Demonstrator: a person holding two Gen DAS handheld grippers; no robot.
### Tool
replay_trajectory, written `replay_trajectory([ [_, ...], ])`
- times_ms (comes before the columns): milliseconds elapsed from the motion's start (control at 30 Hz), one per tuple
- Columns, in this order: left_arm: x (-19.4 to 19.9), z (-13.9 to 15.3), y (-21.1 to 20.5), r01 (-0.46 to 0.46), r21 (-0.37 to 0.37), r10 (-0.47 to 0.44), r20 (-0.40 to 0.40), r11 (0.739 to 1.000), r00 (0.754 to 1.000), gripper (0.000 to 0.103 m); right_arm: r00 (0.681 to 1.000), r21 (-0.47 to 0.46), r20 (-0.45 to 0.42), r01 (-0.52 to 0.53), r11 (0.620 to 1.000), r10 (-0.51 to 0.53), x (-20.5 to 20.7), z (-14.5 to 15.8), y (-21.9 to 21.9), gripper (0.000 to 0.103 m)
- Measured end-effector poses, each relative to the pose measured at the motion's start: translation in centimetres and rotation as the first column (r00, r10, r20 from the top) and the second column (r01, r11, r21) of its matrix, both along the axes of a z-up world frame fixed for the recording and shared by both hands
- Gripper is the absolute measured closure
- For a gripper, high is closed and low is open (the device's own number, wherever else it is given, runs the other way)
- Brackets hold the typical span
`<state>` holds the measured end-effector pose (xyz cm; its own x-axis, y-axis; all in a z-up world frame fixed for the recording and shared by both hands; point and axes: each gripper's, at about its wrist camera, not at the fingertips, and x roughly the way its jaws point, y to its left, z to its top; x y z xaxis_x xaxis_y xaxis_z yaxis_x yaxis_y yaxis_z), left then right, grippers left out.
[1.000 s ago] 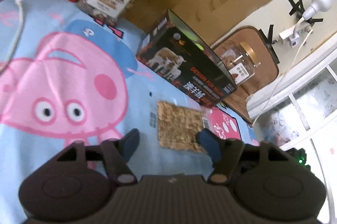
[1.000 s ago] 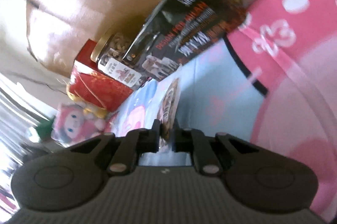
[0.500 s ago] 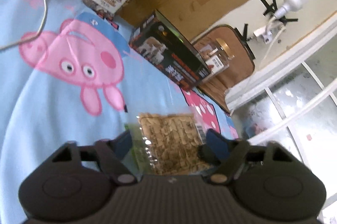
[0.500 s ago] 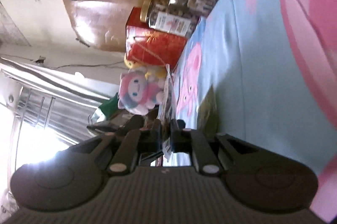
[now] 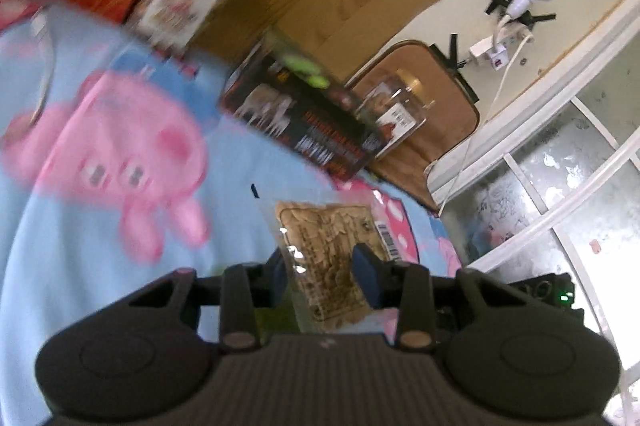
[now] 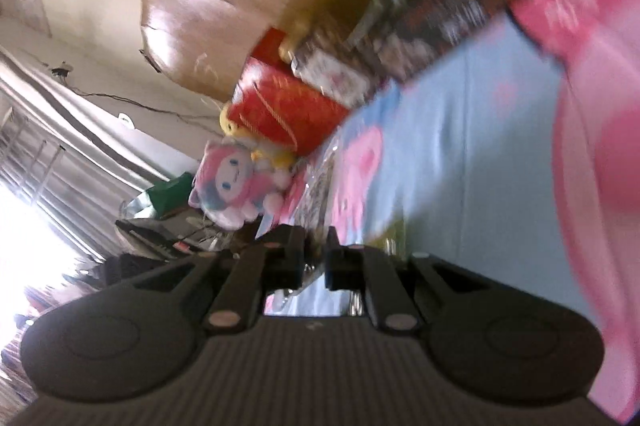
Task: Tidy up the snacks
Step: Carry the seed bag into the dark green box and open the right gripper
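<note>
- Left wrist view: left gripper (image 5: pixel 325 278) clamped on clear cellophane packet of brown crackers (image 5: pixel 326 266), lower centre, lifted off blue cartoon-pig sheet (image 5: pixel 100 226).
- Right wrist view: right gripper (image 6: pixel 314 266) nearly closed, pinching same packet's edge (image 6: pixel 316 194).
- Risk: slippery film sliding free, or crackers crushed, under opposing pulls.

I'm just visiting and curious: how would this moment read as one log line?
left claw: closing around cracker packet, grip unclear | right claw: pinching a clear wrapper edge | surface: cartoon blanket | views blurred
</note>
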<state>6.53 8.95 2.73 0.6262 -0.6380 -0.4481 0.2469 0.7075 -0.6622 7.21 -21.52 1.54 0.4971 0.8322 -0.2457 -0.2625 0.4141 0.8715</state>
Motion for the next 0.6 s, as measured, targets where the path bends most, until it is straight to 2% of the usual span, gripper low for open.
replay_trajectory([
  [167,6.4,3.9,-3.3,0.025,0.07,-0.03,0.073,0.997,0.997,0.065,0.987,-0.077,0.134,0.101,0.992,-0.09,3.6,3.3,-1.4,0.091],
  [267,10.7,5.8,-5.6,0.023,0.095,-0.034,0.108,0.995,0.994,0.063,0.974,-0.077,0.169,0.168,0.983,-0.154,6.9,4.5,-2.8,0.09],
  [367,14.8,6.6,-7.7,0.0,0.129,-0.016,0.128,0.992,0.992,0.058,0.953,-0.111,0.215,0.239,0.965,-0.211,10.2,5.2,-3.2,0.089],
  [433,17.4,6.5,-9.0,-0.037,0.178,0.012,0.139,0.983,0.99,0.056,0.926,-0.176,0.275,0.312,0.934,-0.258,12.2,5.4,-2.8,0.085],
  [467,18.6,6.3,-9.6,-0.073,0.221,0.042,0.142,0.973,0.989,0.052,0.908,-0.219,0.312,0.355,0.909,-0.279,12.9,5.2,-2.5,0.08],
  [500,19.5,5.8,-10.1,-0.109,0.258,0.074,0.142,0.96,0.987,0.048,0.874,-0.29,0.373,0.43,0.855,-0.312,13.4,4.9,-1.9,0.078],
  [533,20.4,5.3,-10.4,-0.126,0.28,0.092,0.133,0.952,0.987,0.048,0.835,-0.352,0.432,0.503,0.789,-0.34,13.5,4.3,-1.2,0.071],
  [567,21.0,4.7,-10.4,-0.128,0.285,0.099,0.112,0.95,0.989,0.048,0.801,-0.395,0.477,0.564,0.726,-0.363,13.4,3.5,-0.8,0.057],
  [600,21.2,4.2,-10.3,-0.122,0.272,0.1,0.093,0.955,0.991,0.048,0.769,-0.421,0.498,0.619,0.663,-0.401,13.3,2.1,-0.7,0.05],
])
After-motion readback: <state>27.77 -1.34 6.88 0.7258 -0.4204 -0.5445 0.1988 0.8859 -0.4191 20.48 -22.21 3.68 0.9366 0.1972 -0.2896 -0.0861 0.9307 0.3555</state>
